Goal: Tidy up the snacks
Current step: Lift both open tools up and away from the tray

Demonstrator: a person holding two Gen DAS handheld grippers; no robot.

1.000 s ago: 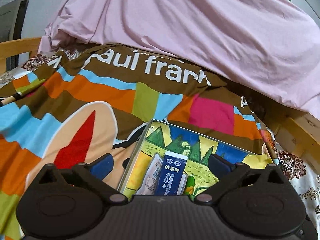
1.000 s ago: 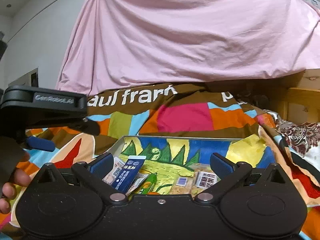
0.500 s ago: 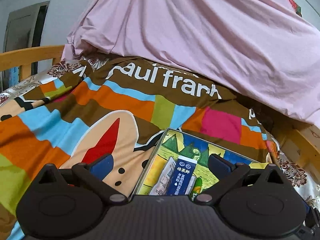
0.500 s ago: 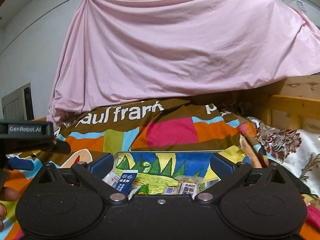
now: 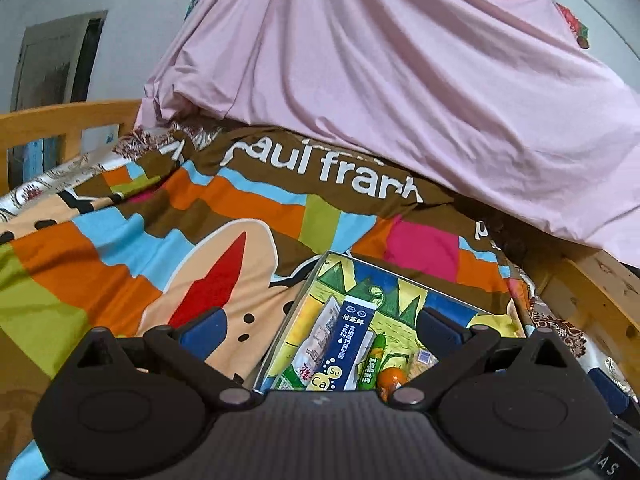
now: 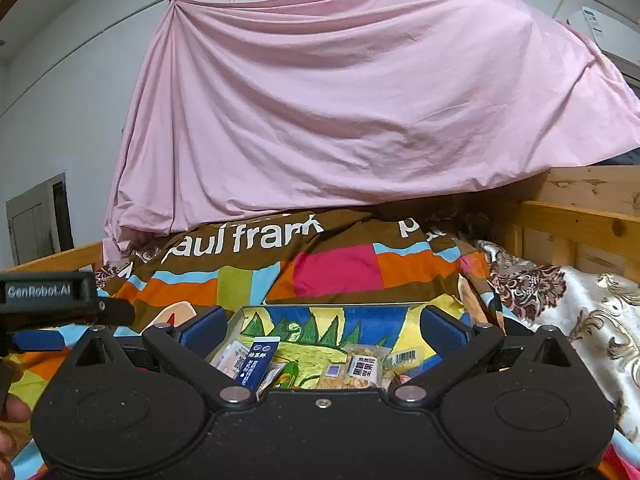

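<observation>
Snacks point(image 6: 352, 364) lie gathered in the picture-lined tray point(image 5: 452, 292) on the bed just ahead of both empty, spread-open claws point(image 6: 320, 330) point(image 5: 320, 328), so sorting looks nearly finished.

I see the tray point(image 6: 240, 314) lying on the blanket point(image 6: 340, 268), snack packets point(image 6: 362, 368) inside it, the draped sheet point(image 6: 340, 112) behind it.

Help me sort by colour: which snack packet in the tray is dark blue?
The long dark blue sachet with white Chinese lettering, lying over the other packets at the tray's left end. The packets beside it are white, green or clear.
</observation>
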